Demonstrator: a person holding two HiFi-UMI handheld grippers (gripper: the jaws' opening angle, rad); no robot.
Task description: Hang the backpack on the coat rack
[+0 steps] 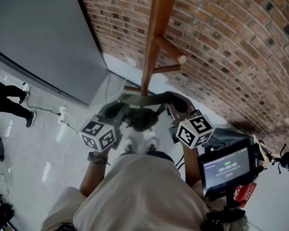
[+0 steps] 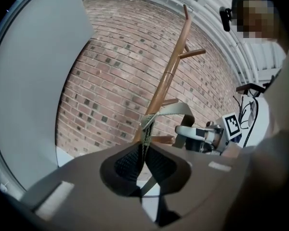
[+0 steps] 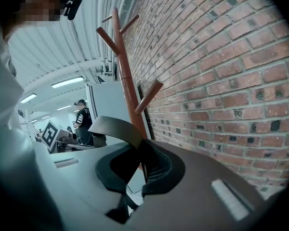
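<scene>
Head view: both claws up at frame centre, in front of the rack (image 1: 156, 32), which stands against the brick wall (image 1: 241, 47).

Left claw (image 1: 116, 110) is clamped on the backpack strap (image 2: 147, 126). The webbing runs between its pads in the left gripper view.

Right claw (image 1: 176, 110) is clamped on the same strap (image 3: 116, 128). It is pinched at the right pad in the right gripper view.

The strap (image 1: 144, 98) arcs between the two claws, just in front of the rack's lower pole. Touching or not, can't tell.

The backpack (image 1: 142, 119) is a dark mass hanging below the strap, between the claws and above the person's shoes; it is not on any peg.

A grey panel (image 1: 43, 37) fills the upper left. A screen (image 1: 226, 170) is at lower right.
</scene>
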